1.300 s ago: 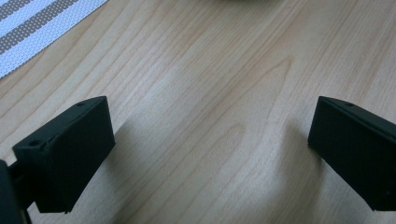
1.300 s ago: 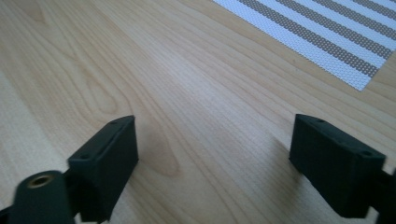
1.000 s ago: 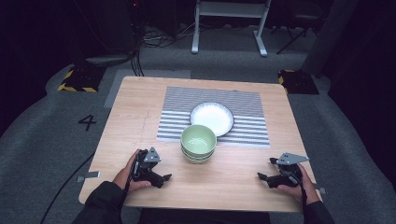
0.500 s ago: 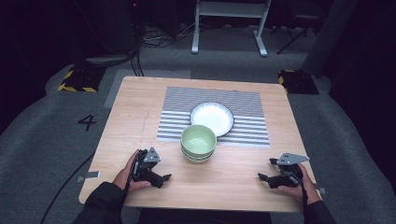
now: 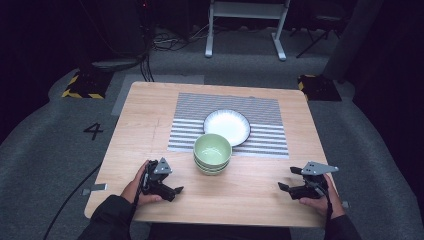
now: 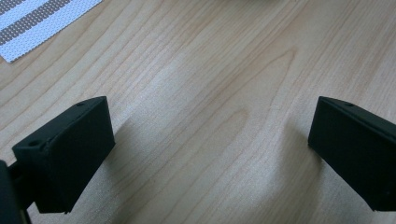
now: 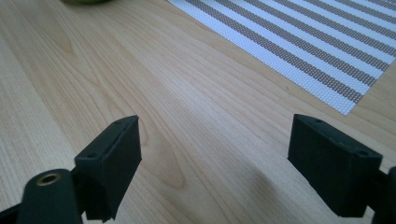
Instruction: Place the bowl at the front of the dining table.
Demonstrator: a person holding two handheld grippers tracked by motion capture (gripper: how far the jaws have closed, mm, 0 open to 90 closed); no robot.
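Plate (image 5: 226, 126) behind stacked bowls (image 5: 212, 153)

Wooden table (image 5: 145, 125), striped mat (image 5: 190, 131)

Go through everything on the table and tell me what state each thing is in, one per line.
Left gripper: open, empty, low over bare wood.
Right gripper: open, empty, low over bare wood.
Green bowls: stacked, upright, empty, at the placemat's near edge.
White plate: flat on the placemat, empty, right behind the bowls.
Striped placemat: lying flat on the table.
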